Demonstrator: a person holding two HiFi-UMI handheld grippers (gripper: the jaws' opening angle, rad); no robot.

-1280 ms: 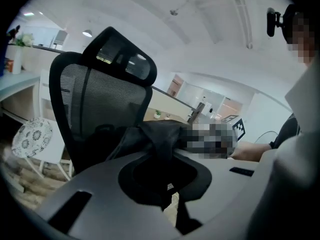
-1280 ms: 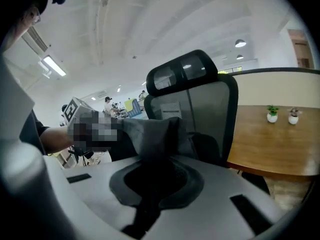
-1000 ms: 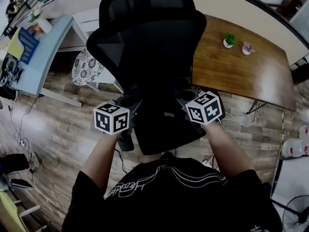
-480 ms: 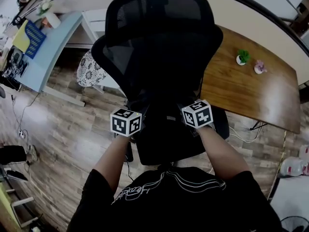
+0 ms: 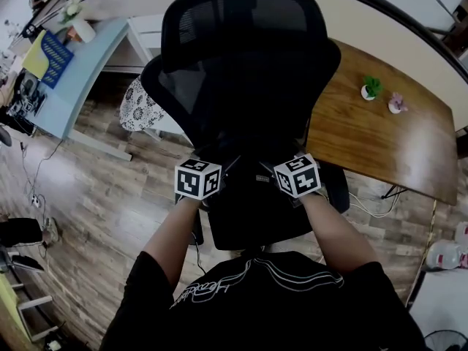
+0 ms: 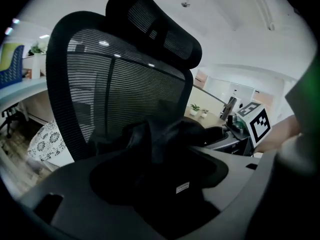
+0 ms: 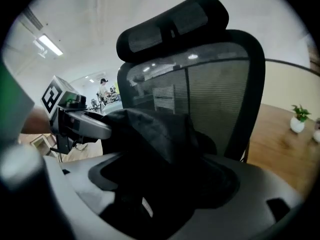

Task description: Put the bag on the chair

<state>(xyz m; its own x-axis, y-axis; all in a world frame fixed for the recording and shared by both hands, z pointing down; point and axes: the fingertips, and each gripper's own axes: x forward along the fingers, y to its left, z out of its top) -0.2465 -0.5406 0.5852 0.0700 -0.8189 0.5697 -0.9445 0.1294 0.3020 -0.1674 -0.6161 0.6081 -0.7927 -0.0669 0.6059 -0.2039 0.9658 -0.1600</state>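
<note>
A black office chair [image 5: 241, 72] with a mesh back and headrest stands straight ahead. The black bag [image 5: 252, 205] lies crumpled on its seat. Both grippers hang over the seat's front, the left gripper [image 5: 224, 170] and the right gripper [image 5: 269, 172] side by side. In the left gripper view the bag [image 6: 165, 144] bulges between the wide grey jaws, which are opening. The right gripper view shows the same bag [image 7: 150, 134] between its spread jaws, also opening, with the left gripper [image 7: 75, 121] beyond it. No pads visibly press the fabric.
A wooden desk [image 5: 380, 130] with two small potted plants [image 5: 371, 88] stands to the right of the chair. A light blue table [image 5: 73, 72] and a white patterned cushion [image 5: 139, 104] are at the left. Cables run over the wood floor [image 5: 95, 196].
Both grippers have drawn closer together over the seat. The bag now lies on the chair with the jaws spread around it.
</note>
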